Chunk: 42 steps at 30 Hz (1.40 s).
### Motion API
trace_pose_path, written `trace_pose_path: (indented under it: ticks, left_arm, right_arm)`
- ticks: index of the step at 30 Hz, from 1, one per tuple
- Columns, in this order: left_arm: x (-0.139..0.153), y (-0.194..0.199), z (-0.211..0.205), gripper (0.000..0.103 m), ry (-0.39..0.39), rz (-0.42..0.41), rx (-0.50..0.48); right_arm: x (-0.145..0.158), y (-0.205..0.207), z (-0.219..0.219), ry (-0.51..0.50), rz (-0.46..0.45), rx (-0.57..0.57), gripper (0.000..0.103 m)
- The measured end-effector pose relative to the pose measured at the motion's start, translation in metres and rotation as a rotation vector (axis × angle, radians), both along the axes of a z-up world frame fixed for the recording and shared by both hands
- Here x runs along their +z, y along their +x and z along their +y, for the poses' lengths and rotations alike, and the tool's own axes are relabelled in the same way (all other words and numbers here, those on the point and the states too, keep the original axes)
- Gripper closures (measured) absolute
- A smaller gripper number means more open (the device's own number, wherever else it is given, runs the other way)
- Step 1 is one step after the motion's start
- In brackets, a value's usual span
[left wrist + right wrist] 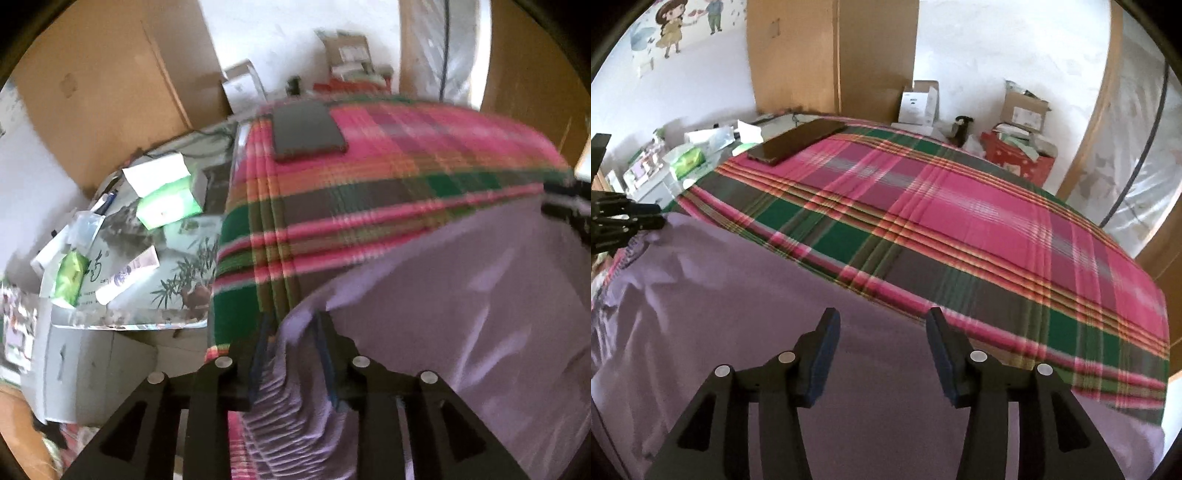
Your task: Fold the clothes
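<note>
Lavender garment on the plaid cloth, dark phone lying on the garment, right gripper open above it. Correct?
One thing is off: the dark phone is not on the lavender garment. It lies on the bare plaid cloth at the far corner, well apart from the garment; the right wrist view shows it. The rest holds: the right gripper is open, nothing between its pads.

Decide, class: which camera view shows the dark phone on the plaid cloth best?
The left wrist view: the phone appears large, its flat top facing the camera. The right wrist view shows the same phone farther off, foreshortened into a thin slab.
</note>
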<state>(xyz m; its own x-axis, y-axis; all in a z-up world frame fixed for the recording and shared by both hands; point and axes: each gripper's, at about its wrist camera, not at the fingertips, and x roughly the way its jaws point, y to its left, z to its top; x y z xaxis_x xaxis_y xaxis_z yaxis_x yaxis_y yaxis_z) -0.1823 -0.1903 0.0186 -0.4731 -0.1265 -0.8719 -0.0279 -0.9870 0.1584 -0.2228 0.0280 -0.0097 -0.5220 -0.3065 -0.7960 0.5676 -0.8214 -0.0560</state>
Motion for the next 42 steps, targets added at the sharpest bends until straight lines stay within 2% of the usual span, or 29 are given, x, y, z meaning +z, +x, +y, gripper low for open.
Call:
trace_pose_path:
  ticks: [7,8,10,13,17,23,24,26,29,35,39,42]
  left_arm:
    - [-0.002,-0.001,-0.005,0.073,0.014,0.011,-0.027]
    - [-0.002,-0.001,-0.004,0.074,0.014,0.012,-0.039]
    - [-0.003,-0.001,-0.001,0.089,0.012,0.011,-0.061]
    - [-0.003,-0.001,0.005,0.094,0.006,0.007,-0.090]
    - [-0.003,-0.004,0.003,0.096,0.030,0.004,-0.088]
    - [-0.003,-0.007,-0.006,0.099,0.065,0.040,-0.026]
    - [-0.002,-0.007,-0.008,0.099,0.070,0.047,-0.017]
    - [-0.001,-0.008,-0.010,0.099,0.082,0.065,0.000]
    - [0.001,-0.009,-0.011,0.099,0.086,0.079,0.012]
    - [-0.003,-0.013,-0.015,0.099,0.109,0.064,0.032]
    - [-0.002,-0.012,-0.012,0.099,0.100,0.067,0.032]
    - [0.004,-0.007,-0.011,0.099,0.104,0.085,0.033]
  right_arm:
    - [-0.011,-0.007,-0.006,0.029,-0.008,0.027,0.053]
    - [-0.011,-0.008,-0.006,0.025,-0.006,0.029,0.053]
    - [-0.011,-0.010,-0.008,0.011,-0.012,0.038,0.053]
    - [-0.012,-0.013,-0.012,-0.010,-0.027,0.060,0.053]
    - [-0.013,-0.010,-0.022,-0.038,-0.042,0.109,0.053]
    - [-0.014,-0.011,-0.037,-0.057,-0.063,0.141,0.053]
    - [-0.013,-0.011,-0.037,-0.061,-0.068,0.145,0.055]
    - [-0.013,-0.009,-0.037,-0.069,-0.077,0.155,0.066]
    - [-0.012,-0.006,-0.041,-0.066,-0.073,0.184,0.078]
    - [-0.012,-0.003,-0.046,-0.070,-0.075,0.205,0.095]
    - [-0.010,0.005,-0.053,-0.024,-0.015,0.181,0.098]
    - [0.001,0.012,-0.053,-0.038,0.025,0.158,0.099]
